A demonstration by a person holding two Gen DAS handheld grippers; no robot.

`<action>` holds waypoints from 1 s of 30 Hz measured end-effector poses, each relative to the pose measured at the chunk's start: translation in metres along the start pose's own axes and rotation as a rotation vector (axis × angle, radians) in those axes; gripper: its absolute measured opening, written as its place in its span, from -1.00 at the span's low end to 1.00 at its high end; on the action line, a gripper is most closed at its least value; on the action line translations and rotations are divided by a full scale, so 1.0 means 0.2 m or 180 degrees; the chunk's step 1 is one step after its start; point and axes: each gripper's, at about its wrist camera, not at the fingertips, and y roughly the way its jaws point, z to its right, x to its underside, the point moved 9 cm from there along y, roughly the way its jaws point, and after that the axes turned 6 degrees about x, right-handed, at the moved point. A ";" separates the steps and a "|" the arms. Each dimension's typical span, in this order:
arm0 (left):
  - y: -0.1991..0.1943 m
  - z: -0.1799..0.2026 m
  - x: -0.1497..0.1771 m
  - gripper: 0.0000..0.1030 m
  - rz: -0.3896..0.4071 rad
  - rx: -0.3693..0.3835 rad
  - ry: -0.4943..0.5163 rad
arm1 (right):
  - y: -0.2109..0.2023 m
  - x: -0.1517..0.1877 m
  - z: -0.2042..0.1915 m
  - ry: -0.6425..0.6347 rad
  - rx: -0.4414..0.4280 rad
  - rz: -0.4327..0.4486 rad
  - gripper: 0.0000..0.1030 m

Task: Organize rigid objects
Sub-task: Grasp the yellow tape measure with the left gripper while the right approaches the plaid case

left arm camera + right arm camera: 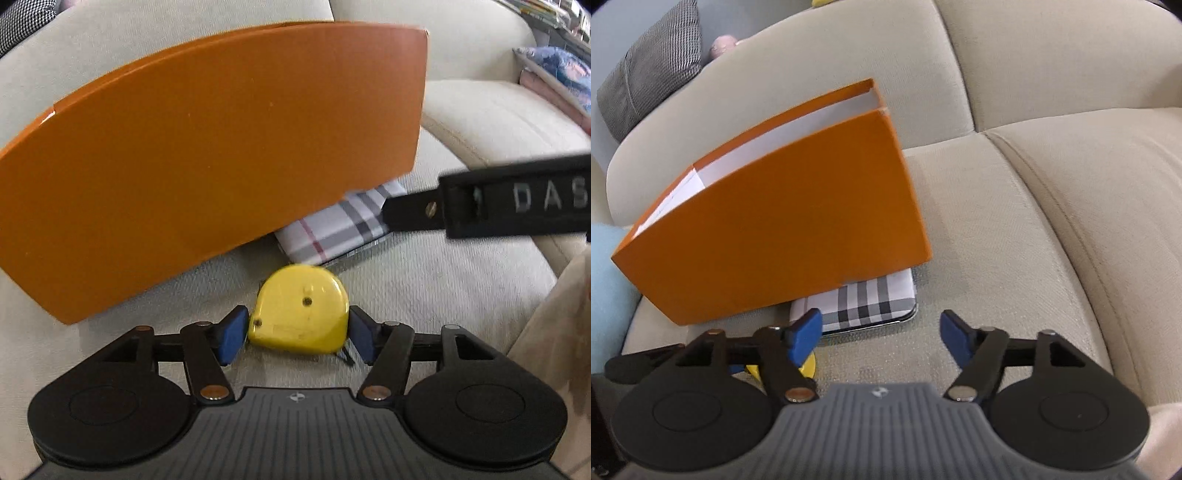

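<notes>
Soft, even daylight, bright, with faint shadows under the orange box; fisheye bends the box edges, corners go dark, and the tape measure top is motion-blurred

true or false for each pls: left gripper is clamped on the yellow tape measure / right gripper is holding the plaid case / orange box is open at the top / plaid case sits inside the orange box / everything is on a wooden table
1. The left gripper is closed on the yellow tape measure. True: both blue pads press its sides.
2. The right gripper holds the plaid case. False: its jaws are spread wide with nothing between them.
3. The orange box is open at the top. True: its white inner walls show.
4. The plaid case sits inside the orange box. False: it lies flat on the cushion, partly tucked under the box's lower edge.
5. Everything rests on a wooden table. False: the surface is a beige sofa.
</notes>
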 end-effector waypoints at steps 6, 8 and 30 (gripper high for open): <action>-0.05 -0.06 0.03 0.18 -0.0062 -0.0060 -0.0058 | 0.06 -0.02 -0.07 -0.0235 0.0035 -0.0001 0.78; -0.08 -0.13 0.05 0.18 -0.0128 -0.0148 -0.0228 | 0.09 -0.03 -0.10 -0.0359 0.0079 0.0002 0.84; -0.30 -0.44 0.24 0.18 -0.0110 -0.0156 -0.0854 | 0.33 -0.04 -0.23 -0.0780 0.0474 0.0063 0.98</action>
